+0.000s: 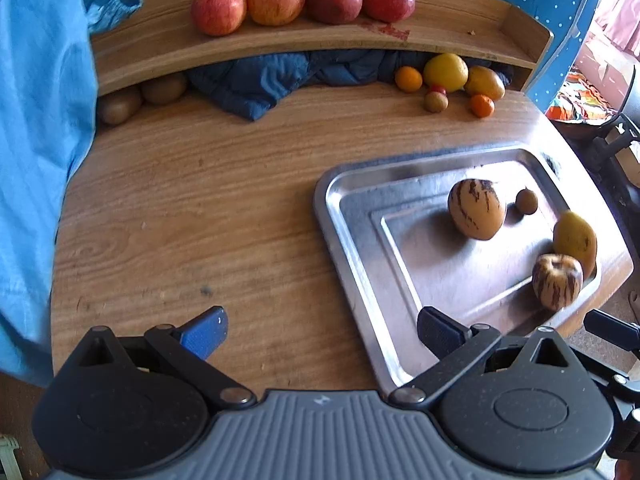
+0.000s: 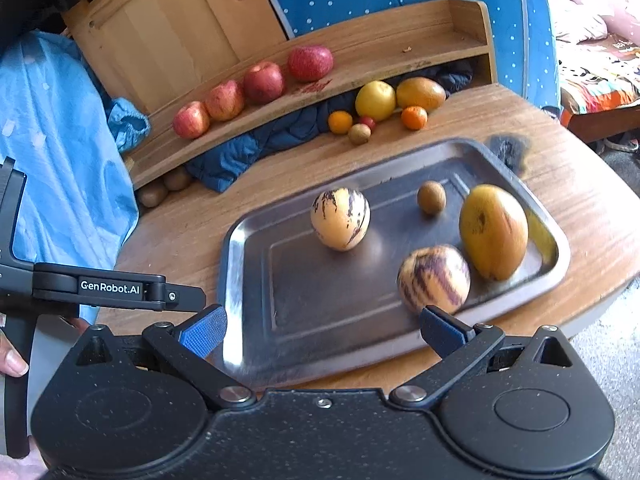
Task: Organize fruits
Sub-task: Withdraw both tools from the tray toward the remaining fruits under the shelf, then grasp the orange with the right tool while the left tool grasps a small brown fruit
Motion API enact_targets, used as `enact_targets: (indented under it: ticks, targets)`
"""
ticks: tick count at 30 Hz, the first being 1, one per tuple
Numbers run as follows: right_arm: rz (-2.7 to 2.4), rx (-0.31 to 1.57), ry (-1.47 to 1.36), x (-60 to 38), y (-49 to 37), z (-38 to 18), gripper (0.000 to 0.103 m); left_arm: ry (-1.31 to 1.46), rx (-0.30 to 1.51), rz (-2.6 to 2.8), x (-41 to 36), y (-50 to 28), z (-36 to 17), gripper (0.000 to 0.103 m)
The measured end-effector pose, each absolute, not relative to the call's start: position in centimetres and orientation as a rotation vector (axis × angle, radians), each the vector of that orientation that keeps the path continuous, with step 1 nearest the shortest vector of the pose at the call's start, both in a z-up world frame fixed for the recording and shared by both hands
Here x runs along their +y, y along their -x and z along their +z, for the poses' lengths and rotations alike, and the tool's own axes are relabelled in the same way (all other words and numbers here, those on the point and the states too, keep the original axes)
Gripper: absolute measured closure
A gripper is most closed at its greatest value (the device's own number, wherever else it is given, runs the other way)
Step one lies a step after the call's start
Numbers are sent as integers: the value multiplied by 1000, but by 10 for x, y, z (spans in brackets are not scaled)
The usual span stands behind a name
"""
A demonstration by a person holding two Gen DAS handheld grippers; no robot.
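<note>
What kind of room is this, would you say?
Probably a lived-in home room: a wooden desk with a shelf, bedding beside it, and a jacket stuffed underneath.

The surface (image 1: pixel 200 216) is wood with a matt, streaky grain, and the shelf (image 1: pixel 280 46) along its far edge is smoother, paler wood. The tray (image 2: pixel 256 280) is brushed metal, shiny along its rim. Quilted dark blue cloth (image 1: pixel 256 84) lies under the shelf. The fingers (image 2: pixel 202 334) carry ribbed blue pads on matt black plastic arms.
</note>
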State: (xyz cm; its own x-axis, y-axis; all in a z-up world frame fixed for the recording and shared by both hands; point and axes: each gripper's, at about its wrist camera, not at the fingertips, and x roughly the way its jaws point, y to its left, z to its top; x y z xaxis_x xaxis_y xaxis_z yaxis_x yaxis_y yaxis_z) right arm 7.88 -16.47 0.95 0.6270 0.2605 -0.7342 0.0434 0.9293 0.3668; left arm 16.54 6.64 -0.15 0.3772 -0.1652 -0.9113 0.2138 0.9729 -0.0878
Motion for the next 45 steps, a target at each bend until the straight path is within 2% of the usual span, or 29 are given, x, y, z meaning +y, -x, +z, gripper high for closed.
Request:
enact_targets:
  ticks: [12, 24, 40, 45]
  targets:
    - [66, 840, -344, -190, -124, 14, 1, -19, 1065, -370, 29, -231, 7, 0]
    - [-63, 801, -178, -208, -173, 5, 1, -19, 1019, -488, -14, -309, -12, 0]
    - [-128, 899, -193, -252, -287, -19, 1, -315, 844, -683, -83, -349, -39, 1]
    - [-92, 917, -176, -257, -309, -26, 7, -320, 898, -689, -85, -357, -50, 1]
